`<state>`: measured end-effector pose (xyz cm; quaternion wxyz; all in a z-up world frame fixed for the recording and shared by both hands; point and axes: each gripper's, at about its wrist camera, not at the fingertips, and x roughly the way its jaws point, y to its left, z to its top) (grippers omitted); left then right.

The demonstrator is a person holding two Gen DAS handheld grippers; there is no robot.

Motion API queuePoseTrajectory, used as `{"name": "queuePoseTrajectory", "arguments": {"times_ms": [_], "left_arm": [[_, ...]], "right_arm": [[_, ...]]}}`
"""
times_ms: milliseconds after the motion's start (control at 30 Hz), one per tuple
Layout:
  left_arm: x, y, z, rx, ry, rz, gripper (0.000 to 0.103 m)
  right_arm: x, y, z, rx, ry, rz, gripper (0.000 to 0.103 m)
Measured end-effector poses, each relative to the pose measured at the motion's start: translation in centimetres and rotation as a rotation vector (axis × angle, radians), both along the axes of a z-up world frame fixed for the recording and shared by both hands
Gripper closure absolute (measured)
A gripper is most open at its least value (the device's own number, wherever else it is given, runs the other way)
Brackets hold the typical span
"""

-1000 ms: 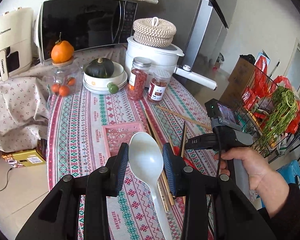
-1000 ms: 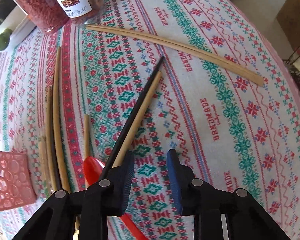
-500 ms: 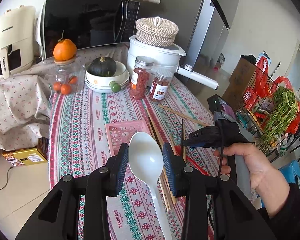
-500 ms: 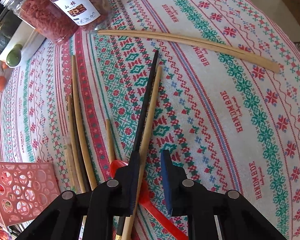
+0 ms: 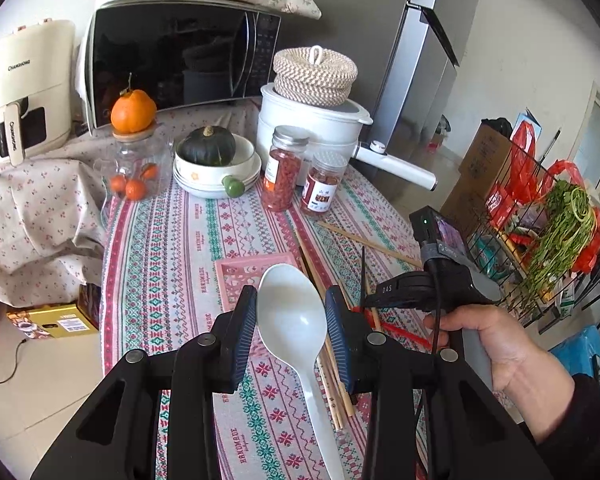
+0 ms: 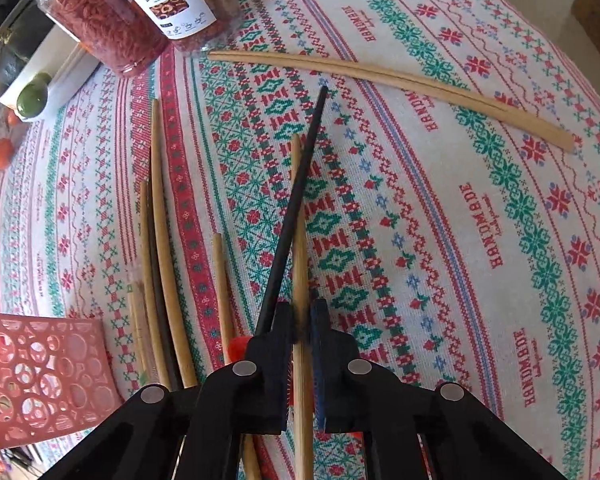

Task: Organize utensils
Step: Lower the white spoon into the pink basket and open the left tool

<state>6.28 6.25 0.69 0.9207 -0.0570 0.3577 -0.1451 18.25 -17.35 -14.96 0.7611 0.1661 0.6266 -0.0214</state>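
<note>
Left gripper (image 5: 291, 328), fingers partly apart with the bowl of a pale white plastic spoon (image 5: 294, 322) between the blue ribbed pads; the bowl's edges meet both pads, so the spoon is held, its handle running back beneath the gripper; spoon raised above the desk (image 5: 172, 248), which is covered by a cross-stitch patterned cloth in red, green and white. Right gripper (image 6: 300, 326), fingers drawn together, clamped on a slim black chopstick (image 6: 296, 208) and a light bamboo chopstick (image 6: 298, 208) lying side by side; the black one rises at a slant out of the fingers, its tip clear of the cloth; the bamboo one passes between the pads and continues below them. In the left wrist view a person's hand (image 5: 496, 344) grips the handle of the right gripper, dark sleeve at the wrist. Left of the clamped pair, several more bamboo chopsticks (image 6: 160, 232) lie roughly parallel on the desk; a further long bamboo chopstick (image 6: 392, 80) lies apart, crosswise, toward the far edge. Pink perforated plastic basket (image 6: 40, 372) at the near left of the cloth; a red plastic utensil (image 6: 236, 346) partly hidden under the right fingers. Two clear jars of red dried goods (image 5: 300, 176) stand beyond the chopsticks.
</note>
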Motion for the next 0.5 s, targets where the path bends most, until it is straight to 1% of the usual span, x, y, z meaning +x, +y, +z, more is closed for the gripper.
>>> {"name": "queuePoseTrajectory", "arguments": {"times_ms": [100,167,233,333,500], "left_arm": [[-0.4,0.4,1.5,-0.002,-0.091,0.021,0.066],[-0.6,0.6,2.5,0.008,-0.158,0.057,0.066],[-0.5,0.9,3.2,0.001,-0.215,0.088,0.066],[-0.1,1.4,3.7,-0.001,-0.304,0.139,0.066],[1.1,1.5,3.2,0.068,-0.459,0.230,0.066]], "right_arm": [[-0.5,-0.1,1.8,0.019,-0.066,0.004,0.096],[-1.1,0.2,3.6,0.038,-0.126,0.020,0.096],[-1.8,0.4,5.3,0.066,-0.187,0.031,0.096],[-3.0,0.2,7.5,0.098,-0.262,0.048,0.096],[-5.2,0.7,10.6,0.130,-0.391,0.073,0.096]]}}
